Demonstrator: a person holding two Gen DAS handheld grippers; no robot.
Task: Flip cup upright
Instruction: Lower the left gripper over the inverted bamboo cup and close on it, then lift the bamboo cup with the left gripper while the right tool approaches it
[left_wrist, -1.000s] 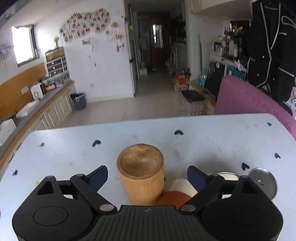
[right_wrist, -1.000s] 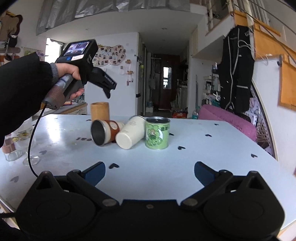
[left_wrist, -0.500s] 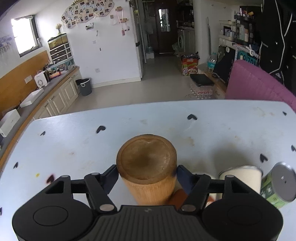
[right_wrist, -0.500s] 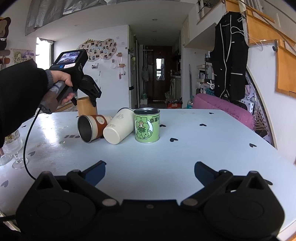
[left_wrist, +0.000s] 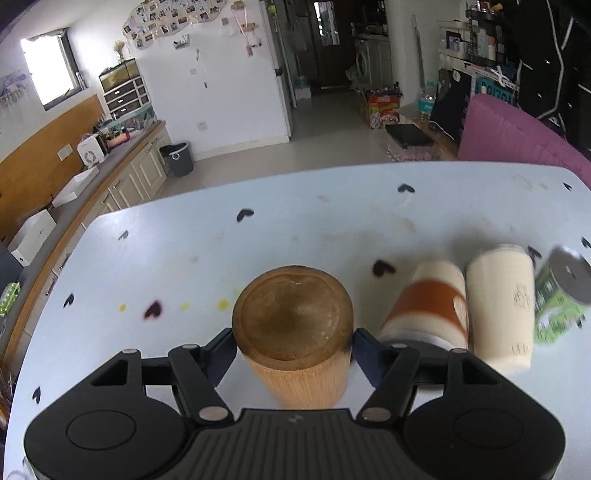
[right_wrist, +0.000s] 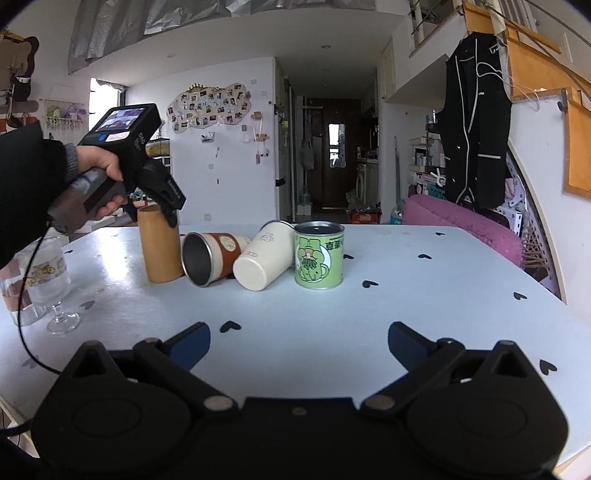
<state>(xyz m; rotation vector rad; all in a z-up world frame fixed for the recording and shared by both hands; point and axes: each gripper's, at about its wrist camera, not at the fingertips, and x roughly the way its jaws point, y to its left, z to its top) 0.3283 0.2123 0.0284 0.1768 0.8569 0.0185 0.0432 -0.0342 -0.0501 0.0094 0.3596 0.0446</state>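
1. The wooden cup (left_wrist: 293, 332) stands on the pale blue tabletop (left_wrist: 314, 221) with its closed base facing up, so it is upside down; in my right wrist view it shows at the far left of the row of containers (right_wrist: 159, 245).
2. My left tongs (left_wrist: 293, 345) are clamped on the wooden cup, one blue pad pressed to each side just below its upturned base. From the right wrist view I see the same tongs (right_wrist: 168, 206) reaching down onto the cup's top end, with the person's hand (right_wrist: 101, 173) around the handle.
3. Just right of the wooden cup lies an orange-banded cup (left_wrist: 428, 302) on its side, its dark open mouth (right_wrist: 197, 258) turned toward my right camera. It looks very close to the wooden cup; I cannot tell whether they touch.
4. Against that one leans a cream cup (left_wrist: 500, 299), tilted, base end toward my right camera (right_wrist: 264, 260).
5. A green tin (right_wrist: 319, 254) stands upright to the right of the cream cup, touching or nearly so; in the left view it is blurred (left_wrist: 559, 295).
6. My right tongs (right_wrist: 297, 341) are spread wide apart with nothing between them, near the close edge of the tabletop, well apart from the row.
7. A stemmed glass (right_wrist: 51, 284) stands at the near left of the tabletop.
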